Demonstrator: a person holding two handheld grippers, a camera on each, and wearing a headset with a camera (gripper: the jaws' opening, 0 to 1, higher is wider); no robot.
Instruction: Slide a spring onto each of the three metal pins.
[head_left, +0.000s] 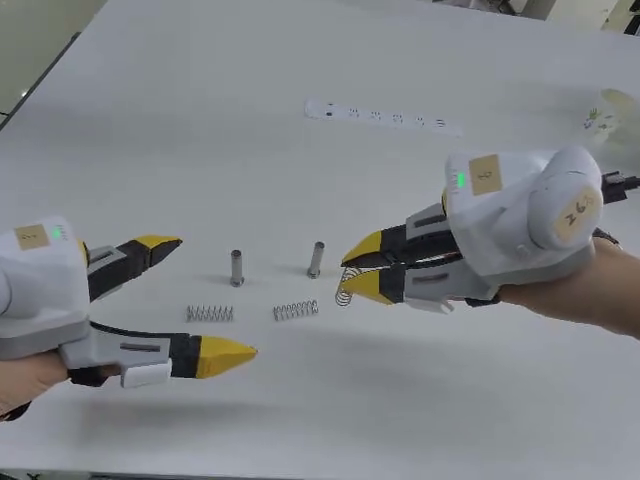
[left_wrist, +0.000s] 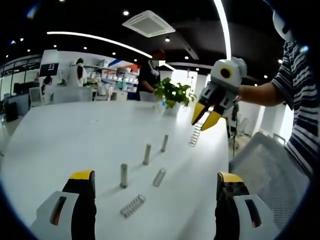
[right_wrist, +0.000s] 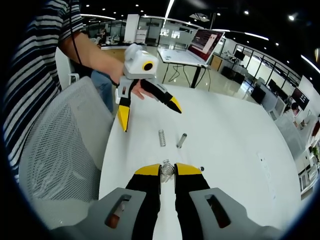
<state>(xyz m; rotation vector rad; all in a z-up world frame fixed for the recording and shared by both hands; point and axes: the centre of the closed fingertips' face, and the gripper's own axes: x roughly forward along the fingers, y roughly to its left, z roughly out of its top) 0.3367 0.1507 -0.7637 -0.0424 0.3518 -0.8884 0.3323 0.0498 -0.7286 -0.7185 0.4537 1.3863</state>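
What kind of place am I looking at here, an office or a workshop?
Most likely an open-plan office: a laptop sits open on a desk, a mesh office chair stands by the white table, and a ceiling air vent hangs overhead.

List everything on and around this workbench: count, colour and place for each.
Metal pins: three, silver, upright in a row mid-table.
Loose springs: two, silver, lying flat on the person's side of the pins.
Held spring: one, silver, hanging from the right gripper's jaws.
Power strip: one, white, far side of the table.
Table: one, white.
Mesh chair: one, pale grey, beside the table.
Left gripper: one, grey with yellow tips, jaws wide open, near the loose springs.
Right gripper: one, same colours, shut on the held spring beside the pins.
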